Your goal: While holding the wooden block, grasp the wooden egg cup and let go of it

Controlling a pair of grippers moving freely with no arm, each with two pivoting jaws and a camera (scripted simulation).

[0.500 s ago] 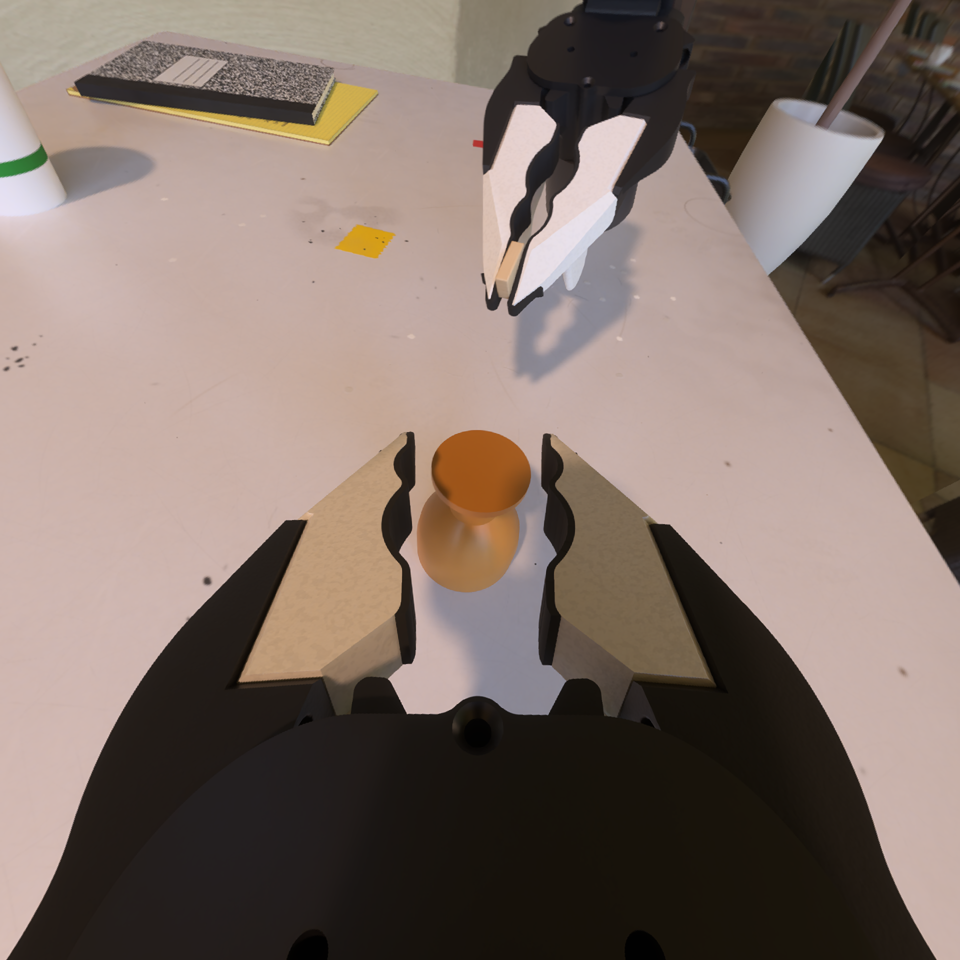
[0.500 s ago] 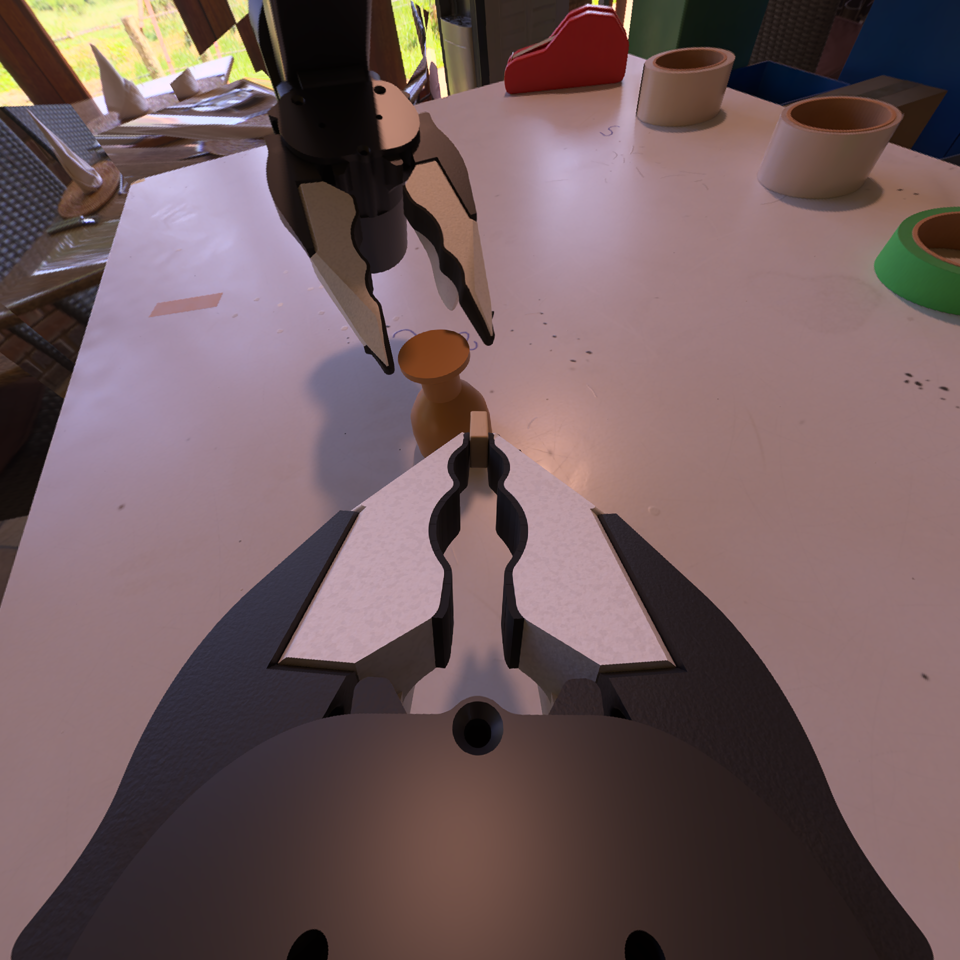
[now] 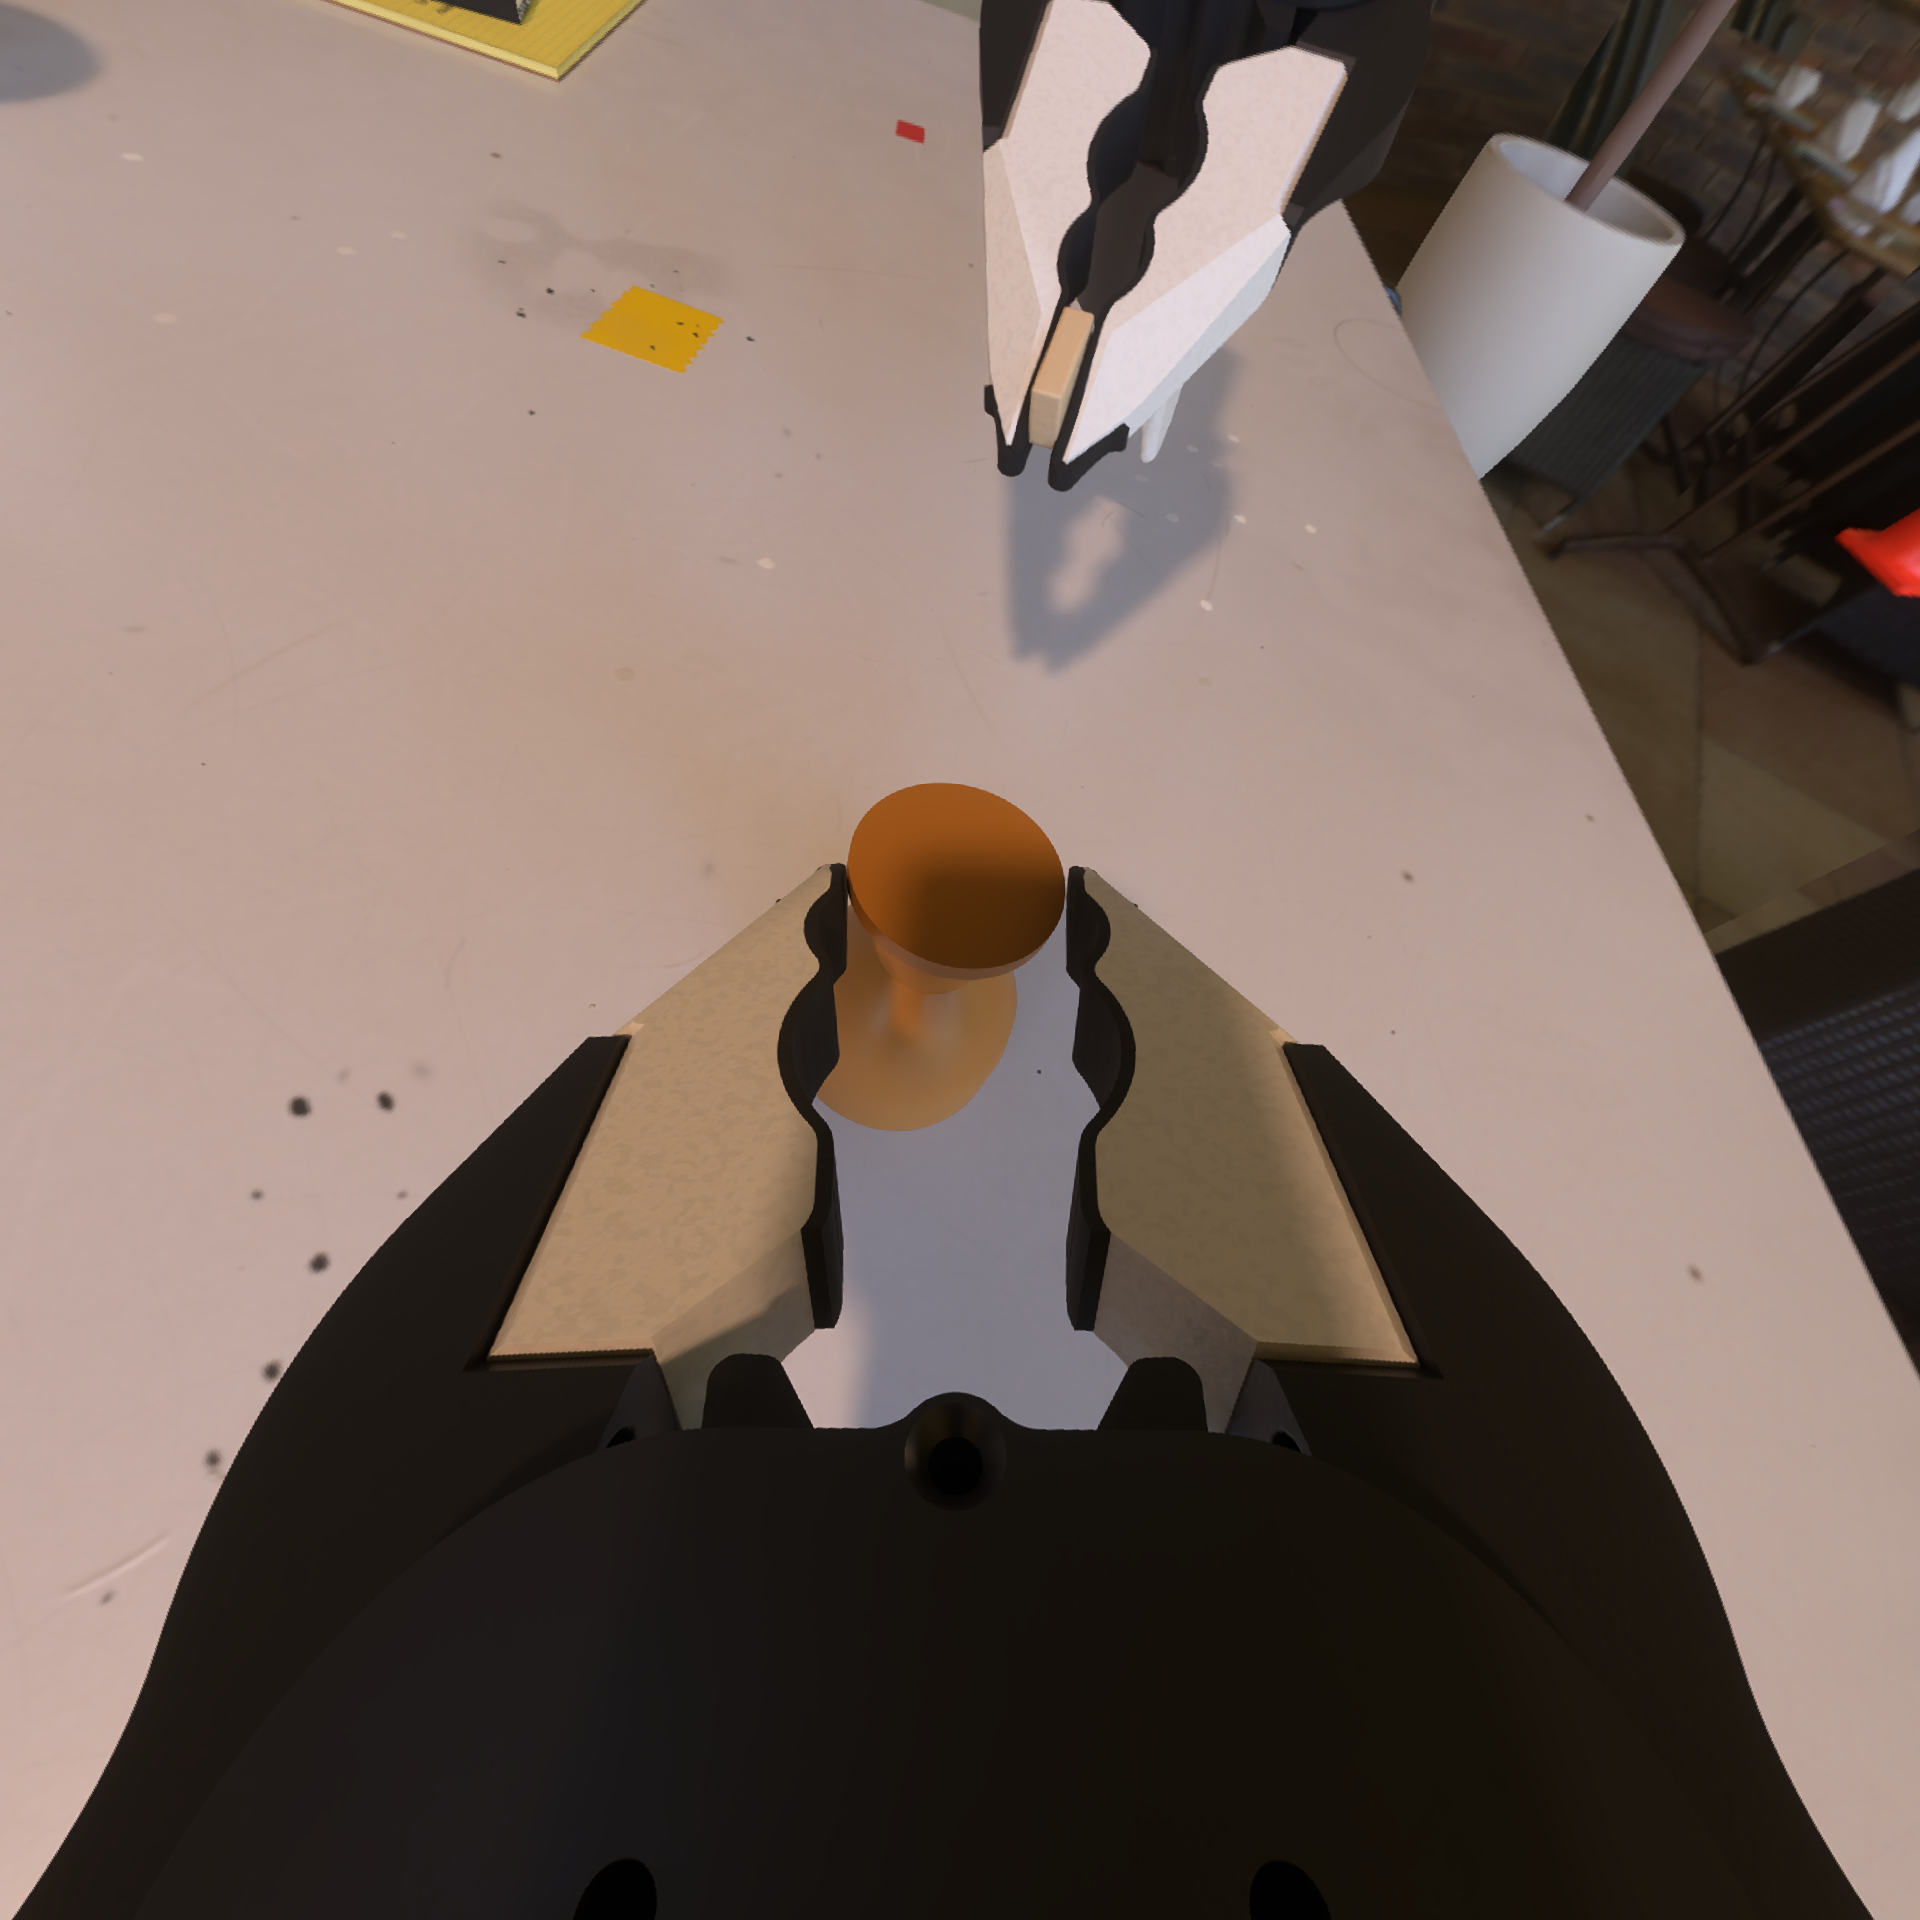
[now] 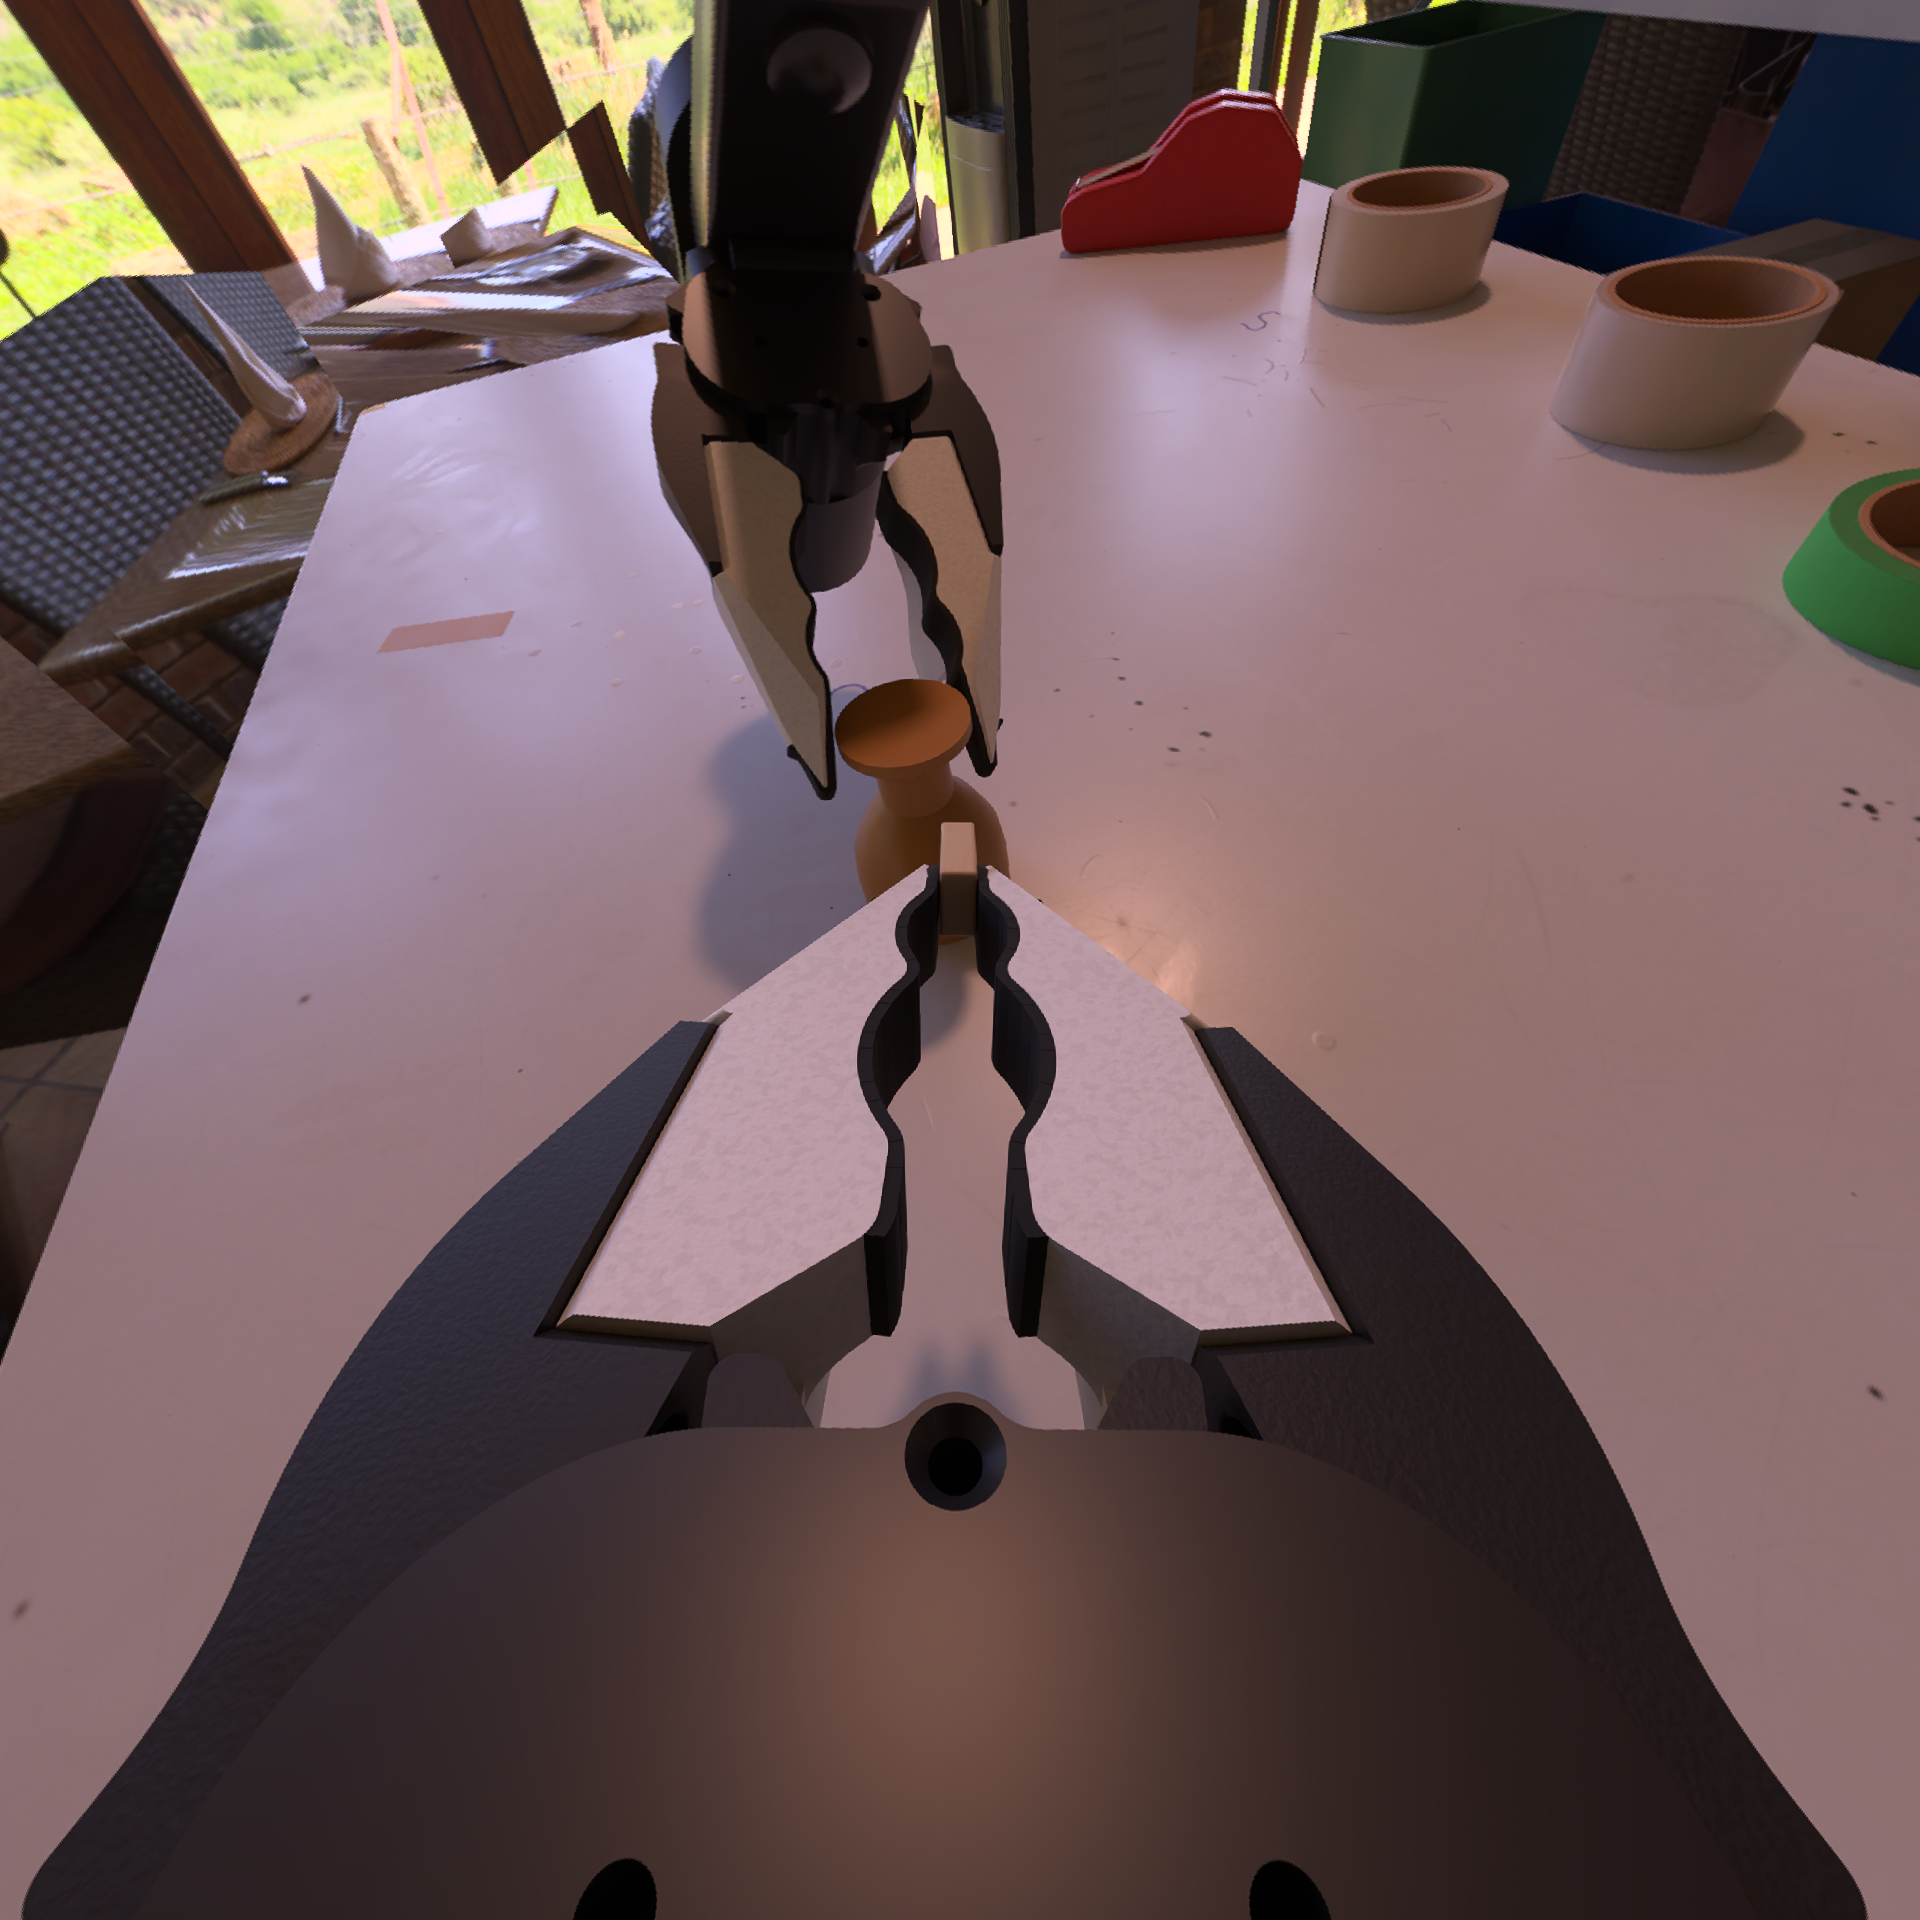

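The wooden egg cup (image 3: 951, 894) stands on the white table (image 3: 416, 727) with its flat orange disc uppermost. My left gripper (image 3: 956, 883) has its two fingers pressed against either side of that disc, shut on it. In the right wrist view, the cup (image 4: 904, 727) sits between the left gripper's (image 4: 904, 779) fingertips. My right gripper (image 4: 956, 878) is shut on the small pale wooden block (image 4: 956, 868) and holds it just above the table, a short way from the cup. From the left wrist view the right gripper (image 3: 1039, 468) and its block (image 3: 1060, 379) hang beyond the cup.
A red tape dispenser (image 4: 1184, 177), two beige tape rolls (image 4: 1694, 353) and a green roll (image 4: 1860, 582) stand at the far right of the table. A yellow note (image 3: 652, 327) lies flat. The table edge and a white bin (image 3: 1538, 301) are at the right.
My left gripper has come down closer around the egg cup and its jaws have narrowed onto the disc. The right gripper still holds the block in about the same place.
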